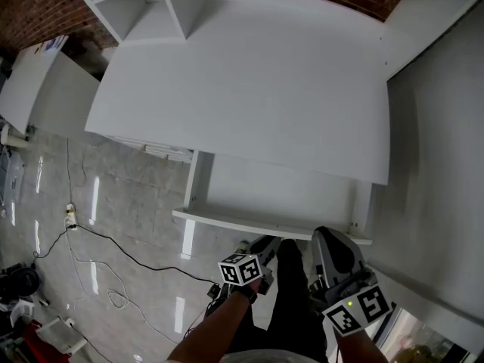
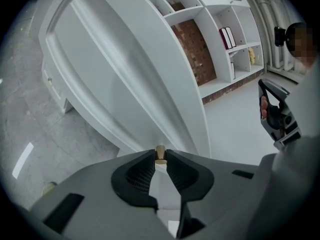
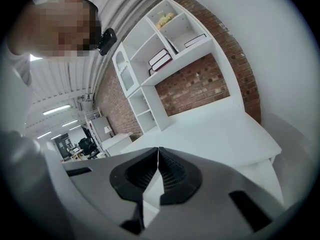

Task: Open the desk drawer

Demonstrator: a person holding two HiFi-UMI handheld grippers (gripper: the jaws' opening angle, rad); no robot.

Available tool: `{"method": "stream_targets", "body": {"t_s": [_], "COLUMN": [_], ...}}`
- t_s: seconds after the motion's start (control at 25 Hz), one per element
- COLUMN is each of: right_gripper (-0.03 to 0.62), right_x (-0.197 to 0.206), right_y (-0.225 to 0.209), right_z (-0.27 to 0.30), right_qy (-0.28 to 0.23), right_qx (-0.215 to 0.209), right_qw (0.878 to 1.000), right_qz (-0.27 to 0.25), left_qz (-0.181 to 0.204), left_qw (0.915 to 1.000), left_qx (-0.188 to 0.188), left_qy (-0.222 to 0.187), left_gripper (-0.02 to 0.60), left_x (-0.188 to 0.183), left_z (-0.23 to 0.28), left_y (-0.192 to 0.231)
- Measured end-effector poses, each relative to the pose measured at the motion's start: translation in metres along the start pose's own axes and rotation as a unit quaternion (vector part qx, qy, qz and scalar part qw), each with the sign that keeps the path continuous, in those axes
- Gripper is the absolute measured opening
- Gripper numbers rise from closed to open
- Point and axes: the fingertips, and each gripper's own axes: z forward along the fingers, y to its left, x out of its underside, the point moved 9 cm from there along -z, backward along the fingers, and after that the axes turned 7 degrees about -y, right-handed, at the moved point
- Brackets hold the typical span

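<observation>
White desk (image 1: 249, 89), brick wall (image 1: 45, 6); left hand-held gripper (image 2: 160, 159) pinches brass knob (image 2: 160, 152); right hand-held gripper (image 3: 158, 150) closed, empty.

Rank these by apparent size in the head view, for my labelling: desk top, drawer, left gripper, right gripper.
1. desk top
2. drawer
3. right gripper, then left gripper; unsure, the right may simply be nearer the camera.
</observation>
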Motion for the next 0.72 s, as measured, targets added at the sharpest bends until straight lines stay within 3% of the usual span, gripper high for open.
{"method": "stream_targets", "body": {"t_s": [0.4,0.72], "right_gripper": [0.017,0.017], "right_x": [0.011,0.007], "right_y": [0.026,0.033], "right_z": [-0.026,-0.036], "right_qy": [-0.001,-0.002], "right_qx": [0.011,0.012], "right_qw": [1.0,1.0], "right_qz": [0.01,0.005], "left_qz": [-0.014,0.004], "left_qw": [0.9996,0.9993], "left_qx": [-0.004,-0.005], "left_qy": [0.023,0.038], "left_gripper": [0.078,0.08], "left_x": [0.035,0.037], "left_z": [-0.037,-0.046], "left_y": [0.004,0.001]}}
